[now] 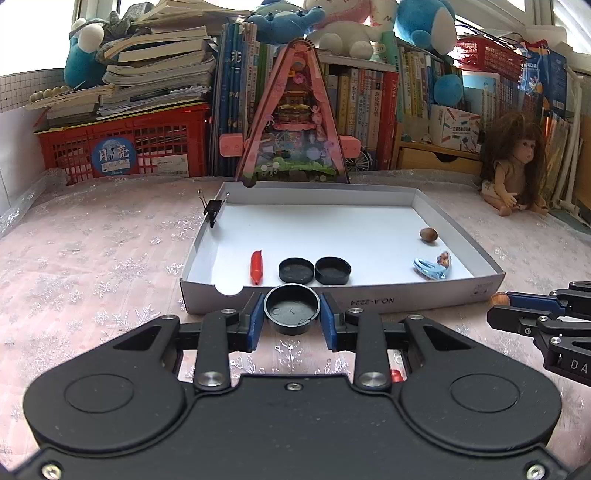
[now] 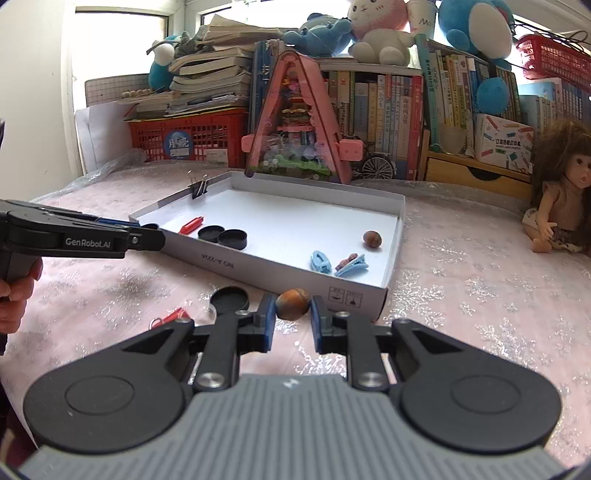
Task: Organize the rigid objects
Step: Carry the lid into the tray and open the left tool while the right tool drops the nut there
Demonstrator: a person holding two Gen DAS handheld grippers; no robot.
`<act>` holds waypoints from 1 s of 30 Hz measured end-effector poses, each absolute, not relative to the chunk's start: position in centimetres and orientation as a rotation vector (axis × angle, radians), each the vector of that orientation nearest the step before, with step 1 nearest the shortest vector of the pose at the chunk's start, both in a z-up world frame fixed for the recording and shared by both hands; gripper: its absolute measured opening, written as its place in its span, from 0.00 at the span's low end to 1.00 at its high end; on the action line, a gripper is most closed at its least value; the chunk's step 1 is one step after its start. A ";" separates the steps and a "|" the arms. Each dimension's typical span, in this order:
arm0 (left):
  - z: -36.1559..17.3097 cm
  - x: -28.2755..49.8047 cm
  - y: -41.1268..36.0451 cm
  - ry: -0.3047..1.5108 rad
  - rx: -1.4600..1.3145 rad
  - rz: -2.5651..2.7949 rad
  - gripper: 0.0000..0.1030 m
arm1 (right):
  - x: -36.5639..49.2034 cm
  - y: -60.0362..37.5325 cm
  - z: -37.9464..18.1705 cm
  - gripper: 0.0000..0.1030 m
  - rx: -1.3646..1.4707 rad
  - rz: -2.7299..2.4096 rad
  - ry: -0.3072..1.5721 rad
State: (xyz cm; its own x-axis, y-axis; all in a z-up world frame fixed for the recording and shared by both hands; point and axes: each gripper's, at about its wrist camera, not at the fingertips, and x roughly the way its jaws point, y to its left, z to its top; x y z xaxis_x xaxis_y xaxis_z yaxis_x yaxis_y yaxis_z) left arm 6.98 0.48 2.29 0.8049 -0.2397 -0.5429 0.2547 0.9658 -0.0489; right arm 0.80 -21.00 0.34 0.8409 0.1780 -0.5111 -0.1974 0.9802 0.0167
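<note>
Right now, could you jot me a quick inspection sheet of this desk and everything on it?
Surface: pink snowflake cloth, covering the table.
Job's things: white box lid holds two black caps, red clip, nut, blue clips; binder clip on its wall.
Clutter: another cap and red clip lying outside.
Grippers: left hand-held gripper grips a black cap; right hand-held gripper around a hazelnut, contact unclear.
Cables: nothing seen.
Surroundings: books, plush toys, doll.

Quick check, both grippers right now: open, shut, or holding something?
Left gripper: shut on the black cap.
Right gripper: a hazelnut sits between its fingers; whether both pads touch cannot be told.
</note>
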 end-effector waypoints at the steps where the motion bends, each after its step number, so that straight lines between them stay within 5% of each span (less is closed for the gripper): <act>1: 2.3 7.2 0.5 0.577 0.023 -0.263 0.29 | 1.0 -21.2 0.4 0.24 -0.030 0.194 0.537; 30: 3.0 14.7 0.1 0.524 -0.055 -0.293 0.29 | 8.8 -23.6 0.9 0.24 0.113 0.128 0.564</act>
State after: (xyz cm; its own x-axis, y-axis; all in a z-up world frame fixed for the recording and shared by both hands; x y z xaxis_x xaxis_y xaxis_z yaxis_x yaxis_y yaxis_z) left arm 14.74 0.13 3.05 0.8252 -0.2898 -0.4848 0.2616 0.9568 -0.1266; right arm 8.79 -23.64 0.93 0.8374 0.1518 -0.5250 -0.0899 0.9858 0.1416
